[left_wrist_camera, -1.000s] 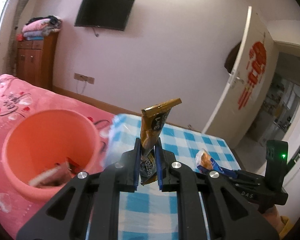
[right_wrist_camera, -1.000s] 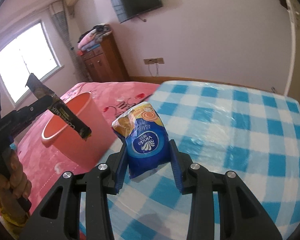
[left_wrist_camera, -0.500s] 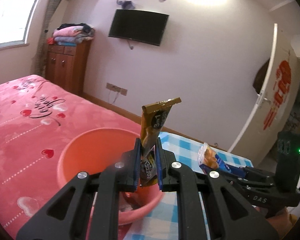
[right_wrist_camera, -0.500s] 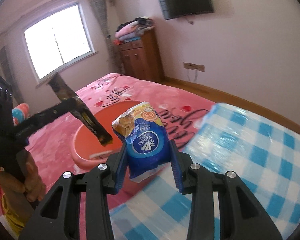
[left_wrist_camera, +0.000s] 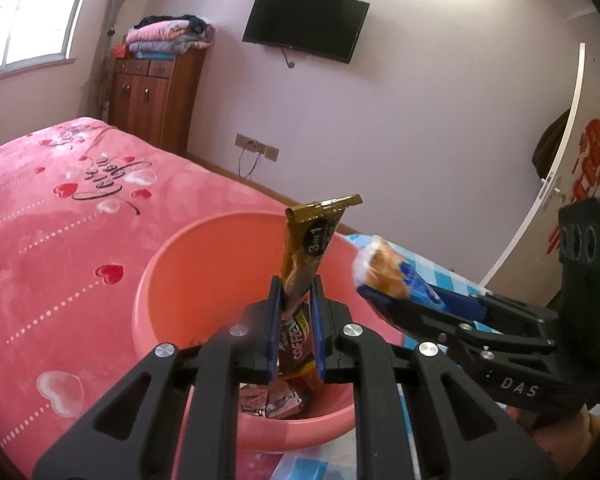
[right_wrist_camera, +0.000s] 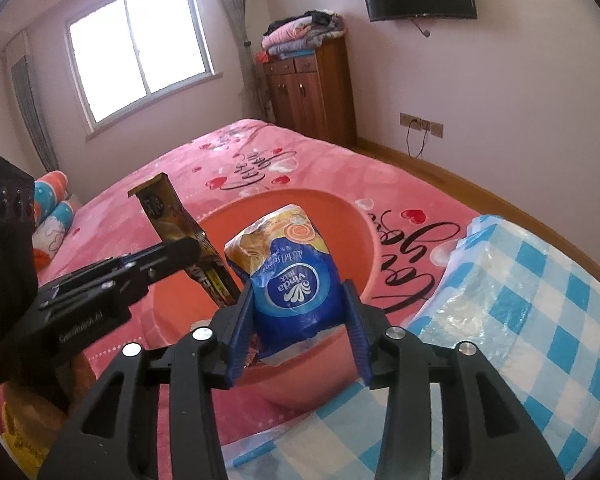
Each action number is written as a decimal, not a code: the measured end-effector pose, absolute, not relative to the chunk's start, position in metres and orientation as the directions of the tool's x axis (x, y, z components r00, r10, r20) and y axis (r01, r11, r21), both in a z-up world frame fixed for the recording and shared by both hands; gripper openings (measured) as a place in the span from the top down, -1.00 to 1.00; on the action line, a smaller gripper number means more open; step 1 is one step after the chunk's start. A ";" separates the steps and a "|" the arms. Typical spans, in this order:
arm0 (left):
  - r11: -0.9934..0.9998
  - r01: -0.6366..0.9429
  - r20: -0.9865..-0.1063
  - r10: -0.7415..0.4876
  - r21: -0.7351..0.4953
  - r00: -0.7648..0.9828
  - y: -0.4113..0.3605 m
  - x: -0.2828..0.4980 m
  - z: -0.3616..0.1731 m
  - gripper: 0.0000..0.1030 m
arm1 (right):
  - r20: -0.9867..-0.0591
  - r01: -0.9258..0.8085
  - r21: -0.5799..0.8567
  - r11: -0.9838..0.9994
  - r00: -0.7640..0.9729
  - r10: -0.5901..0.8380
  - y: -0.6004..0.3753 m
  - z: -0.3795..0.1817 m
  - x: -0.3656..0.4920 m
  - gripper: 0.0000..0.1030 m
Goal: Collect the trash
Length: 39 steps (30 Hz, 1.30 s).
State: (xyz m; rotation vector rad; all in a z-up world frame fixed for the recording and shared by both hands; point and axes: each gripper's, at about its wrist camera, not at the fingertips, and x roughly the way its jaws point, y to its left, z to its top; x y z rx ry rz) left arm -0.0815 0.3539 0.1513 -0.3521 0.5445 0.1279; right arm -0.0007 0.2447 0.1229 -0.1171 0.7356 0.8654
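left fingers (left_wrist_camera: 295, 330): clamped on my upright gold-brown coffee sachet (left_wrist_camera: 305, 276)
right fingers (right_wrist_camera: 298, 320): pinching my blue plastic tissue pack (right_wrist_camera: 290, 276)
target: round pink plastic basin (left_wrist_camera: 188, 264), directly below both

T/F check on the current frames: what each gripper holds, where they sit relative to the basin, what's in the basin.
1. The left gripper is shut on a gold coffee sachet. True.
2. The right gripper is open and holds nothing. False: it is shut on a blue Vinda tissue pack.
3. The pink plastic basin sits on the blue checked cloth. False: it mostly rests on the pink heart-print blanket, beside the cloth.
4. The basin already holds crumpled wrappers. True.
5. Both held items are over the basin. True.
6. The wall TV is switched on. False: its screen is dark.
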 end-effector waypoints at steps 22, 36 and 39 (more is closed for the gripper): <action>0.934 -0.278 -0.489 0.140 -0.222 0.861 0.327 -0.090 0.150 -0.92 | -0.605 -0.547 0.241 0.802 0.561 0.565 0.166 0.108 0.005 -0.80; 0.957 -0.208 -0.458 0.096 -0.201 0.884 0.284 -0.091 0.157 -0.92 | -0.582 -0.471 0.287 0.834 0.606 0.542 0.105 0.093 -0.008 -0.83; 0.960 -0.196 -0.455 0.087 -0.200 0.886 0.274 -0.091 0.157 -0.92 | -0.572 -0.453 0.270 0.850 0.634 0.520 0.089 0.091 -0.011 -0.89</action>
